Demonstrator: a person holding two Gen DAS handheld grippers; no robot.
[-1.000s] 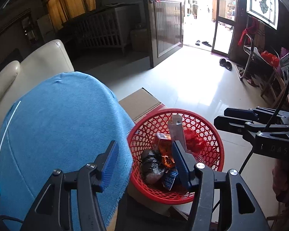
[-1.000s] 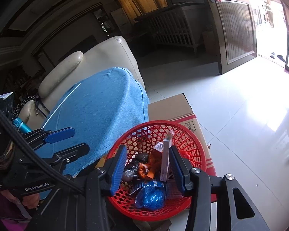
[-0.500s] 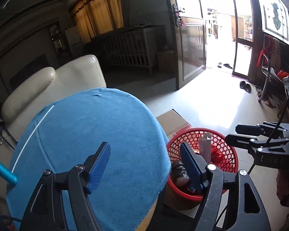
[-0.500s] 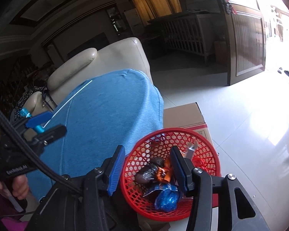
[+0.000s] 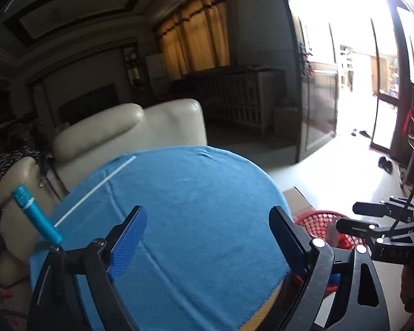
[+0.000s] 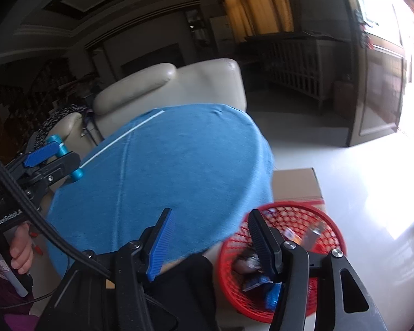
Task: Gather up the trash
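At the far left edge of the round bench (image 5: 196, 220) a teal tube (image 5: 36, 215) stands tilted on the blue cloth (image 6: 165, 171), close to the white stripe that crosses it. In the right wrist view the person's left hand (image 6: 19, 248) grips the handle of the left tool (image 5: 207, 237), whose jaws reach toward that tube; whether they touch it I cannot tell from that angle. The left tool's jaws have just been opening and stand wide apart, with nothing between them but the cloth below.

Behind the bench sits a cream armchair (image 5: 140, 129), and farther back a white crib (image 5: 240, 99) under orange curtains.

The right tool (image 6: 209, 240) is partly open — its jaws have just been opening too — and it holds nothing; its blue-padded finger hangs over the cloth and its other finger over the basket.

To the right, just past the bench's edge and lower, a red mesh basket (image 6: 328, 229) rests on a cardboard box (image 6: 295, 182). The collected trash lies inside it: a dark crumpled lump, blue wrappers (image 6: 265, 289), and a pale carton — all rather blurred. Beyond, bright floor tiles lead to an open doorway.
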